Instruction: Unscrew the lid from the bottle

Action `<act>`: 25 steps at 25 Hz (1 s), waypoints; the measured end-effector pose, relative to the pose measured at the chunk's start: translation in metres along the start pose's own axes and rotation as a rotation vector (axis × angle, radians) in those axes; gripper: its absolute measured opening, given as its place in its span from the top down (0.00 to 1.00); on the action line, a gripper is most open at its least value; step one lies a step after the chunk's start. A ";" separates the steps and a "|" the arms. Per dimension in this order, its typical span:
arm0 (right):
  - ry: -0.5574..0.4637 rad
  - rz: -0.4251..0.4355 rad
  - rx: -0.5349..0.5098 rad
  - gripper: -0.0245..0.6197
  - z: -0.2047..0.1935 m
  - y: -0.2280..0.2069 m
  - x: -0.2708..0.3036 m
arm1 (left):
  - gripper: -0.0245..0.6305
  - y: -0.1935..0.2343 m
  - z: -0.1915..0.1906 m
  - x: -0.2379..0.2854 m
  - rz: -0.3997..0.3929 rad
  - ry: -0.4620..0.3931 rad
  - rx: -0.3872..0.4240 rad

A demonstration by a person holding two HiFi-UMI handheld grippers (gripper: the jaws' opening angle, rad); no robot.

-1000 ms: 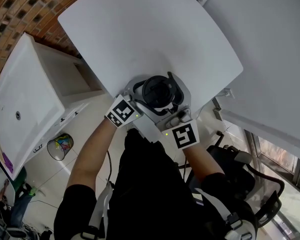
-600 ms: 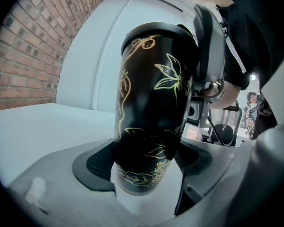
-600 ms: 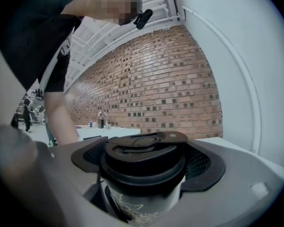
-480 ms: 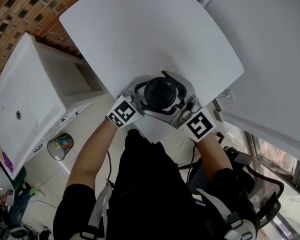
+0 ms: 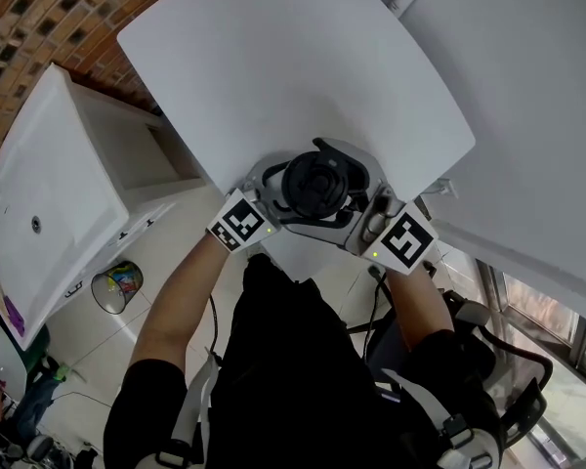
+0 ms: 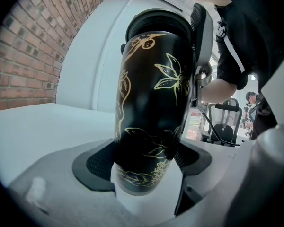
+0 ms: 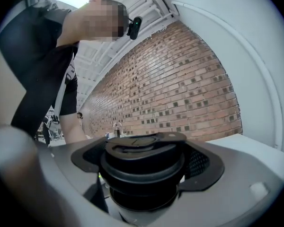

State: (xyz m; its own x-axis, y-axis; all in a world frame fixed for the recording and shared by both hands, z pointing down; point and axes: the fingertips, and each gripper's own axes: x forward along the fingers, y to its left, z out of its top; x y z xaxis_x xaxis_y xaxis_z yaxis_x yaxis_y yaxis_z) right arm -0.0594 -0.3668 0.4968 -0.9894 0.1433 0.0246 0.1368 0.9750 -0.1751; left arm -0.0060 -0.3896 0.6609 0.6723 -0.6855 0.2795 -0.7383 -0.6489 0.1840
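Observation:
A black bottle (image 6: pixel 149 108) with gold flower drawings is held up over the near edge of the white table (image 5: pixel 283 76). My left gripper (image 5: pixel 273 189) is shut on the bottle's lower body, its black pads (image 6: pixel 102 162) pressed against both sides. The bottle's black lid (image 7: pixel 142 162) sits on top of the bottle; from above it shows as a round dark disc (image 5: pixel 317 182). My right gripper (image 5: pixel 347 198) is shut on that lid, with its jaws wrapped round the rim. Both grippers meet at the bottle from opposite sides.
A white cabinet (image 5: pixel 59 184) stands at the left against a brick wall (image 5: pixel 49 18). A small bin (image 5: pixel 117 286) sits on the floor below it. A second white tabletop (image 5: pixel 527 106) lies at the right. The person's black-clad body fills the lower middle.
My right gripper has swung round the lid: its marker cube moved from below the bottle out to the right. The left gripper and the bottle stayed nearly still.

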 end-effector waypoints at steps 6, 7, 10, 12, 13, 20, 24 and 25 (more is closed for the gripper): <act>-0.040 -0.059 0.002 0.22 0.006 -0.014 -0.018 | 0.36 0.001 0.000 0.000 0.005 -0.003 0.005; -0.045 -0.070 -0.005 0.22 0.006 -0.016 -0.023 | 0.36 0.001 0.000 0.000 0.005 -0.003 0.004; -0.045 -0.093 0.000 0.22 0.008 -0.016 -0.032 | 0.36 0.001 0.000 -0.001 0.009 0.002 0.003; -0.039 -0.100 -0.009 0.22 0.009 -0.013 -0.034 | 0.36 0.002 0.000 -0.001 0.019 0.018 0.016; -0.039 -0.102 -0.015 0.22 0.010 -0.011 -0.034 | 0.36 0.003 0.000 -0.002 0.028 0.030 0.024; -0.060 -0.119 -0.014 0.22 0.021 0.003 -0.044 | 0.35 0.002 -0.013 -0.013 0.078 0.076 -0.064; -0.059 -0.132 -0.023 0.22 0.019 0.010 -0.053 | 0.35 -0.004 -0.023 -0.027 0.110 0.089 -0.070; -0.057 -0.134 -0.023 0.22 0.018 0.013 -0.055 | 0.35 -0.006 -0.023 -0.030 0.120 0.086 -0.073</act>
State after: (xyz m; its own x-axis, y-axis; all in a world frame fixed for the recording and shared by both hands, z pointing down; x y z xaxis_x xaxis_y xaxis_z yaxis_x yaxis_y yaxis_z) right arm -0.0043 -0.3654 0.4757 -0.9999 0.0024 -0.0097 0.0038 0.9884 -0.1516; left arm -0.0228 -0.3573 0.6731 0.5744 -0.7235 0.3830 -0.8169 -0.5367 0.2113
